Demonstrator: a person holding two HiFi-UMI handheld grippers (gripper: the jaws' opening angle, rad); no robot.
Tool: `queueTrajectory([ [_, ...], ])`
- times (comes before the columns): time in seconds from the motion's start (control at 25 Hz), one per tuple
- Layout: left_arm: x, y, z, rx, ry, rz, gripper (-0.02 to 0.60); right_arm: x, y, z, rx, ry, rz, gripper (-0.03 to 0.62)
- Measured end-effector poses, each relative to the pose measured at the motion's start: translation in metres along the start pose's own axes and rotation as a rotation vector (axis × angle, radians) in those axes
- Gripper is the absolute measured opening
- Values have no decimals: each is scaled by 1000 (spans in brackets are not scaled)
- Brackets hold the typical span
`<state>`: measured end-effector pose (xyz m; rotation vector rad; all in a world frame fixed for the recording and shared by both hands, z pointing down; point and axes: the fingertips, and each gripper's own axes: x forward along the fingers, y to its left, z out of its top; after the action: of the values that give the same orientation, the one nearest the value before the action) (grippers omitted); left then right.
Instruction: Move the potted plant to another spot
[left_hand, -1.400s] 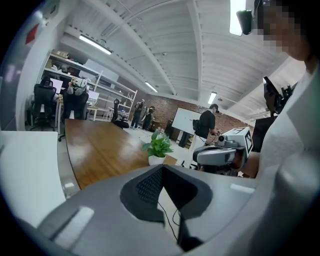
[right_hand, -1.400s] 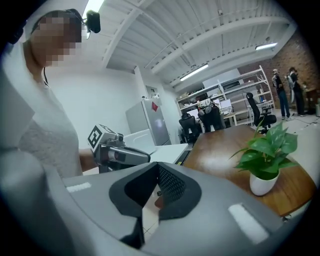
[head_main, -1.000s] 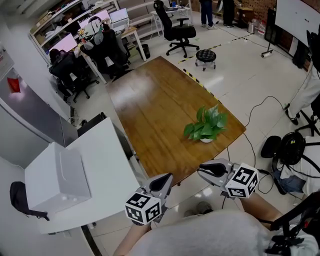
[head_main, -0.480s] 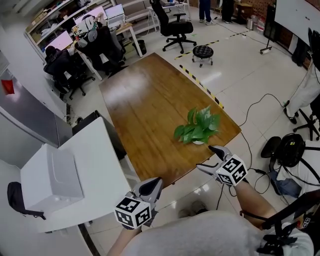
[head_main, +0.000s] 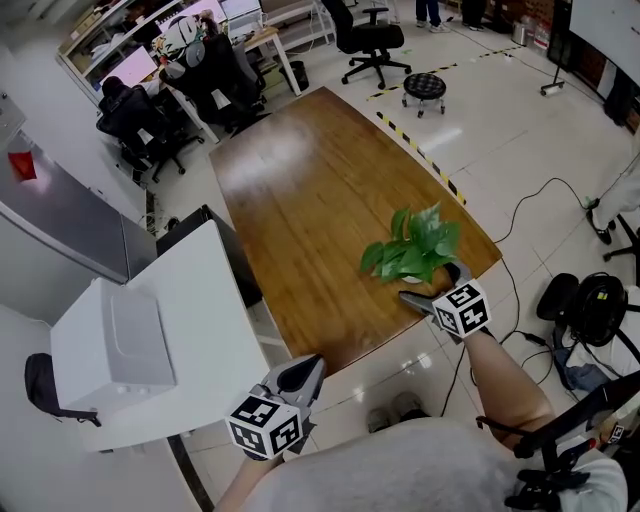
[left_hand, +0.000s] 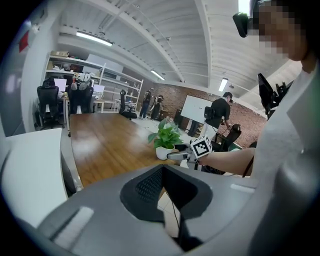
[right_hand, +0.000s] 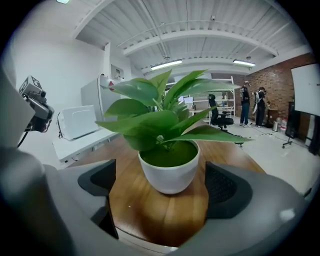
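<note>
The potted plant (head_main: 412, 250), green leaves in a small white pot (right_hand: 170, 172), stands near the right front corner of the wooden table (head_main: 300, 200). My right gripper (head_main: 430, 283) is at the table's edge with its jaws opening wide. The pot sits between and just ahead of the two jaws, and neither pad touches it. My left gripper (head_main: 300, 375) hangs off the table's front edge, over the floor, shut with nothing in it. From the left gripper view the plant (left_hand: 165, 137) and the right gripper (left_hand: 181, 155) show side by side.
A white counter (head_main: 215, 330) with a white box (head_main: 115, 345) stands left of the table. Office chairs (head_main: 225, 90) and desks crowd the back left. A black stool (head_main: 424, 88), striped floor tape and cables (head_main: 530, 205) lie to the right.
My right gripper has moved forward and down to the plant and its jaws have spread from nearly shut to wide. The left gripper has hardly moved.
</note>
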<state>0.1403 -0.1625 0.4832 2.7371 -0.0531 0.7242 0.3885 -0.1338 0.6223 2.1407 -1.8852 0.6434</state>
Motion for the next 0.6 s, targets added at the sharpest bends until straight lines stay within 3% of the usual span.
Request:
queueTrajectory([
  [0.28, 2, 9, -3, -11, 9, 19, -3, 26, -7, 5, -21, 7, -1, 595],
  [0.6, 3, 17, -3, -19, 19, 31, -3, 44, -14, 4, -28, 12, -11, 591],
])
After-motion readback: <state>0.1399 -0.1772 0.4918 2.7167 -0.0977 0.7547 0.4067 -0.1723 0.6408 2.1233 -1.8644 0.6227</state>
